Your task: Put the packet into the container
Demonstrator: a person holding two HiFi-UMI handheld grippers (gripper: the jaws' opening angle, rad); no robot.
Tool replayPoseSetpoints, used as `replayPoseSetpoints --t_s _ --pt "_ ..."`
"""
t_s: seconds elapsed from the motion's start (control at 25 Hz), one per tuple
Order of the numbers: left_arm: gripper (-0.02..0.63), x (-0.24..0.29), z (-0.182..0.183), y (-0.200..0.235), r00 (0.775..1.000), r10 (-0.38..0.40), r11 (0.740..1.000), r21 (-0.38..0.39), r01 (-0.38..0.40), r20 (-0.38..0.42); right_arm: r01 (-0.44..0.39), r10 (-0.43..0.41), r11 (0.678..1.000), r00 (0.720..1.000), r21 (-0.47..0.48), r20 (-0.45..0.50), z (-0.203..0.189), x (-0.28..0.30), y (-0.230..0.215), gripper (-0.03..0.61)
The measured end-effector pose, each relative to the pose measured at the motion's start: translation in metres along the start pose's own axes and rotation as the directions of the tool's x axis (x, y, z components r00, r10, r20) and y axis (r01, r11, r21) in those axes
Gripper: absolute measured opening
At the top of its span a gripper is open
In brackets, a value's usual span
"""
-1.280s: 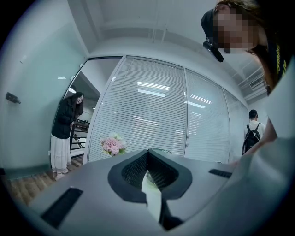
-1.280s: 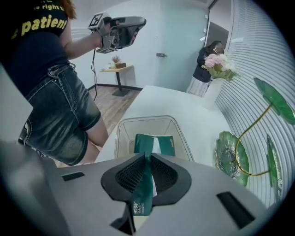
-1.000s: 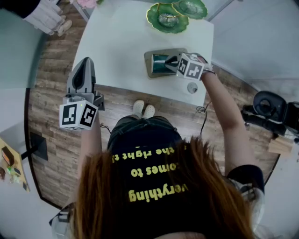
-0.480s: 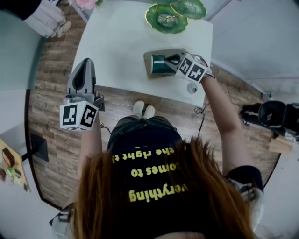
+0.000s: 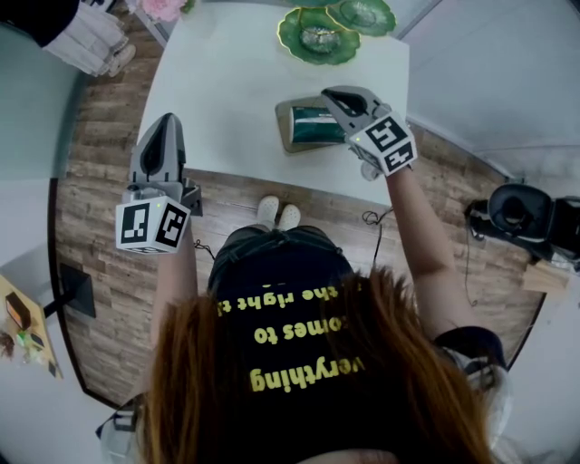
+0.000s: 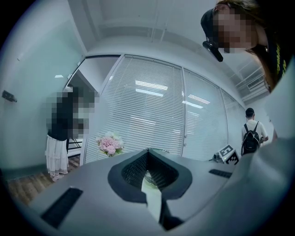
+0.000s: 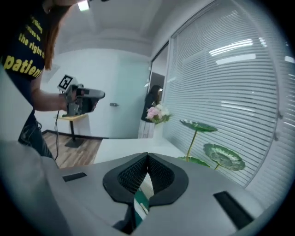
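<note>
A dark green packet (image 5: 317,125) lies inside the tan container (image 5: 283,127) near the front edge of the white table (image 5: 227,82). My right gripper (image 5: 330,92) hangs above the container's right end, apart from the packet, its jaws shut with nothing in them. In the right gripper view the tips (image 7: 147,155) meet, and a strip of the green packet (image 7: 140,203) shows below through the gap behind them. My left gripper (image 5: 166,120) is held level off the table's left corner, over the wooden floor. Its jaws (image 6: 147,150) are shut and empty.
Two green leaf-shaped dishes (image 5: 317,34) (image 5: 362,14) stand at the table's far edge, with pink flowers (image 5: 163,7) at the far left corner. A person (image 5: 91,36) stands beyond that corner. A black chair (image 5: 526,213) sits to the right of the table.
My right gripper has lifted up out of the container and swung its tips away from the packet, which stays lying in the container. The left gripper has not moved.
</note>
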State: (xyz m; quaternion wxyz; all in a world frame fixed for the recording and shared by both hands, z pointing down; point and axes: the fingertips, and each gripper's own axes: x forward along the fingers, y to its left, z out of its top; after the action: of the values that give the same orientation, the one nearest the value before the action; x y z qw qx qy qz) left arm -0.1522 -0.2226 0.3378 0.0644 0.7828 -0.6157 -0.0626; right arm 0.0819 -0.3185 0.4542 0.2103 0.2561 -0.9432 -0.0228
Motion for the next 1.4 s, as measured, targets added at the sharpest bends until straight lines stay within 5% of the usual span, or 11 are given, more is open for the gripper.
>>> replayPoseSetpoints --t_s 0.24,0.4,0.56,0.76,1.4 --pt "0.002 0.004 0.0 -0.004 1.0 -0.02 1.0 0.012 0.019 0.01 0.173 -0.187 0.981 0.964 0.089 0.187 0.041 -0.03 -0.02 0.02" --pt "0.002 0.006 0.0 -0.012 1.0 -0.023 0.997 0.075 0.024 -0.012 0.211 -0.238 0.967 0.948 0.143 0.212 0.045 -0.043 -0.021 0.02" --pt "0.002 0.009 -0.002 -0.023 0.999 -0.034 0.989 0.142 0.039 -0.037 0.243 -0.32 0.922 0.916 0.3 0.24 0.037 -0.06 -0.02 0.018" --pt "0.002 0.013 -0.003 -0.029 0.998 -0.049 0.988 0.142 0.054 -0.037 0.323 -0.408 0.89 0.879 0.322 0.245 0.046 -0.087 -0.007 0.02" --pt "0.002 0.025 0.001 -0.045 0.995 -0.092 0.988 0.122 0.094 -0.024 0.338 -0.443 0.868 0.858 0.363 0.261 0.07 -0.113 0.009 0.018"
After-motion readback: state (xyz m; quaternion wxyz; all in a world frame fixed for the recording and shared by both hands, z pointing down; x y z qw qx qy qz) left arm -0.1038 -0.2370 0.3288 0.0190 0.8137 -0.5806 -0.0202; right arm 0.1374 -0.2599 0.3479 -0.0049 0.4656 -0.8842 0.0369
